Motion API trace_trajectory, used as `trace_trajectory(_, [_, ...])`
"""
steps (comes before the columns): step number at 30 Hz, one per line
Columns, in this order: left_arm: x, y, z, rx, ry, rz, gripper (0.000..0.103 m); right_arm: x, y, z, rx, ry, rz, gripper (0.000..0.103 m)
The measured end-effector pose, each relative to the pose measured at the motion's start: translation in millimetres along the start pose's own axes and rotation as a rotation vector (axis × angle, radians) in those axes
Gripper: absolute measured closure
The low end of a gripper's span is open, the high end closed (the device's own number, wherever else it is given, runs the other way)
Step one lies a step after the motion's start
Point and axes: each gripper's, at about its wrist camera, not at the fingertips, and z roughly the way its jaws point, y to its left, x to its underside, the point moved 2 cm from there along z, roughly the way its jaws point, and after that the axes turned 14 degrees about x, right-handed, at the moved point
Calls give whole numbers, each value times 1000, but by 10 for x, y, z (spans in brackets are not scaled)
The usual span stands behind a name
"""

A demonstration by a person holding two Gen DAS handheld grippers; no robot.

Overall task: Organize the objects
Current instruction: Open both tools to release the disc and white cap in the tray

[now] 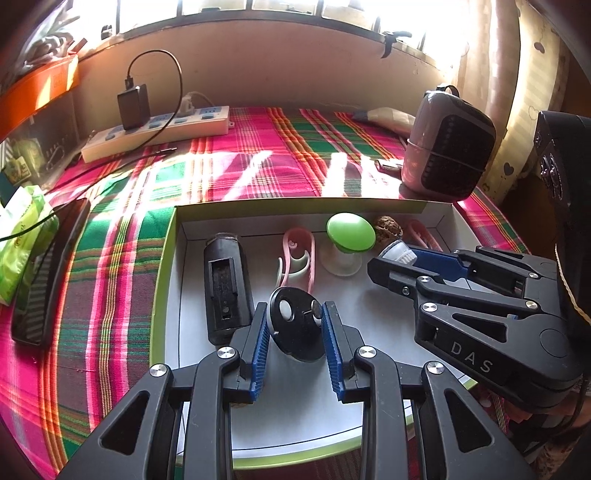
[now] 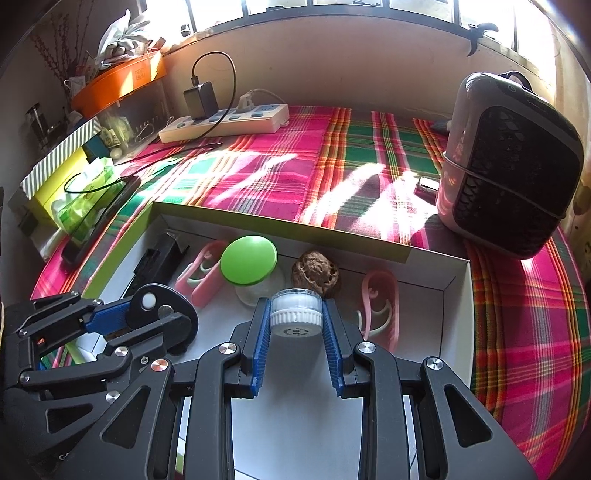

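Both grippers loaded over the box (image 2: 456,291): left gripper (image 1: 293,325) clamps the black oval fob (image 1: 295,321), right gripper (image 2: 295,314) clamps the white ribbed cap (image 2: 295,312); risk is the 2 colliding or knocking the green-topped suction knob (image 2: 249,260) on release.

Harsh window (image 1: 258,7) backlight, blown-out glare, sunlit streaks across tablecloth (image 1: 240,173), fisheye-bent dark corners.
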Motion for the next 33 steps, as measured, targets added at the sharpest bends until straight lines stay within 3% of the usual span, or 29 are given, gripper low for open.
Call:
trace_trajectory(26, [1,-16,7,-17,4,4,74,-5,4,14,13,6,8,74])
trace_trajectory(33, [5,-16,3,-17,4,4,74,5,9,1,13,13,10,66])
